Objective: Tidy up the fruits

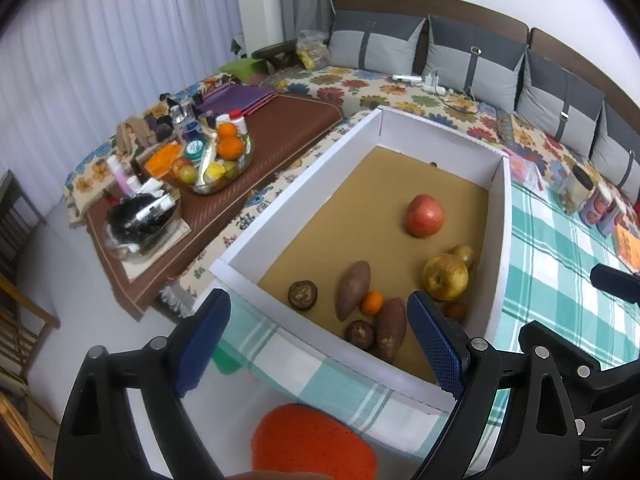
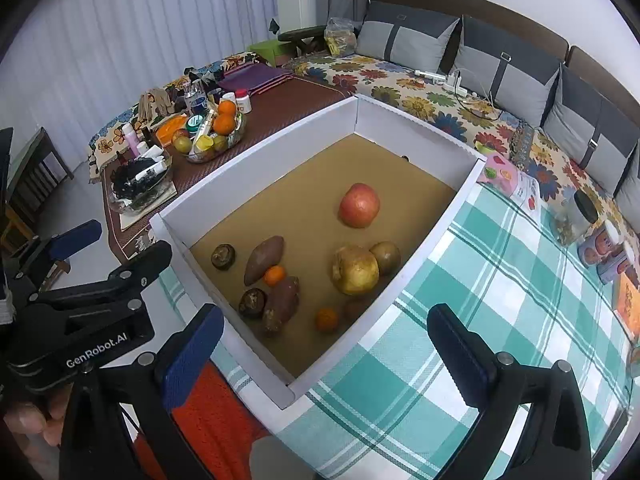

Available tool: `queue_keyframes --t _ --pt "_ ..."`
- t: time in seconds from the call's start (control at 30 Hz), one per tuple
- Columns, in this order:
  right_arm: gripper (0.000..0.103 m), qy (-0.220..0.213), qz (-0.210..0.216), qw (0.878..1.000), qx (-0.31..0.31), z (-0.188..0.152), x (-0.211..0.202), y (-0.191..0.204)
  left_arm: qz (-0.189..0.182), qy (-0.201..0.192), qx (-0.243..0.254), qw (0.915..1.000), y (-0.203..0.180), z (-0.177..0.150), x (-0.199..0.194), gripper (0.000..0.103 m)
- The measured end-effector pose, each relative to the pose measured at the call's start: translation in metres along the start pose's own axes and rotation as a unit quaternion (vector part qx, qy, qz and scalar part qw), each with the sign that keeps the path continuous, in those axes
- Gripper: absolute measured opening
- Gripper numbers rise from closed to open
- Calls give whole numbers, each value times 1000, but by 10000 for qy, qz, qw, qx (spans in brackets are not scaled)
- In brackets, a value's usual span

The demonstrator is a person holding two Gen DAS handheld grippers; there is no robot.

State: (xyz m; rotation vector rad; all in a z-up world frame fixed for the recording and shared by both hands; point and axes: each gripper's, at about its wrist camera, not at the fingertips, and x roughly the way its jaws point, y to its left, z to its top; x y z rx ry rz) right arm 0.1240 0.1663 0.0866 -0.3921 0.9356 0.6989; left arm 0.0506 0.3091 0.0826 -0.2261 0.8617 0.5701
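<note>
My left tongs (image 1: pixel 320 344) hang spread and empty over the near wall of the box (image 1: pixel 505 200), and my right tongs (image 2: pixel 326 350) are just as wide and empty above its near corner. Below them the fruit lies loose on the brown floor of the box: two sweet potatoes (image 2: pixel 265 259), a small orange (image 2: pixel 275 275) touching both, two dark round fruits (image 2: pixel 223 256), a yellow apple (image 2: pixel 355 270) with a greenish fruit against it, another orange (image 2: pixel 326 319) near the wall, and a red apple (image 2: pixel 359 205) well apart. A bowl (image 2: pixel 236 138) with more oranges sits on the mat (image 2: pixel 296 104) beyond. Whether this spread is already sorted or yet to be, I cannot judge. For any pick I would come straight down, straddle one piece clear of its neighbours, and squeeze gently, since round fruit rolls.
</note>
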Motion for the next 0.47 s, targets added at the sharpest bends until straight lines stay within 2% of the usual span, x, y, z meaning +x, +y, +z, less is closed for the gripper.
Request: queue_keyframes --t 0.47 --pt "101 107 -5 9999 -9 5 17 6 62 9 -108 9999 11 3 11 92"
